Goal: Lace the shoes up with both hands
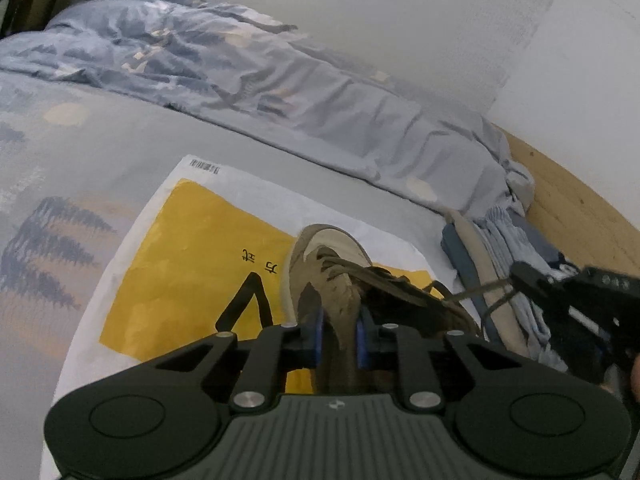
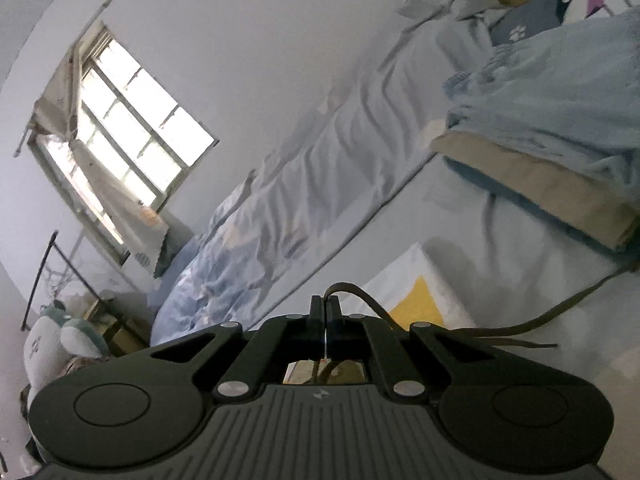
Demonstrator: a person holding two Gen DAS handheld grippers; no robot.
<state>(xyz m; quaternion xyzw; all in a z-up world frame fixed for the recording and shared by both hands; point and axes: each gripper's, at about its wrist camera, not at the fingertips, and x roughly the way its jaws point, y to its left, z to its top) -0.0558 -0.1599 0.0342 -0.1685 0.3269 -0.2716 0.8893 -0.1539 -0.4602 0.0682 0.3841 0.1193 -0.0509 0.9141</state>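
A tan suede shoe with brown laces lies on a yellow and white bag on the bed, toe pointing away. My left gripper has its blue pads pressed on the shoe's upper at the near end. From the eyelets a brown lace runs taut to the right into my right gripper. In the right wrist view the right gripper is shut on that lace, which loops over the fingertips and trails off right.
A rumpled blue patterned quilt lies along the white wall. Folded clothes are stacked right of the shoe, beside a wooden headboard. A window and plush toys show at the far end.
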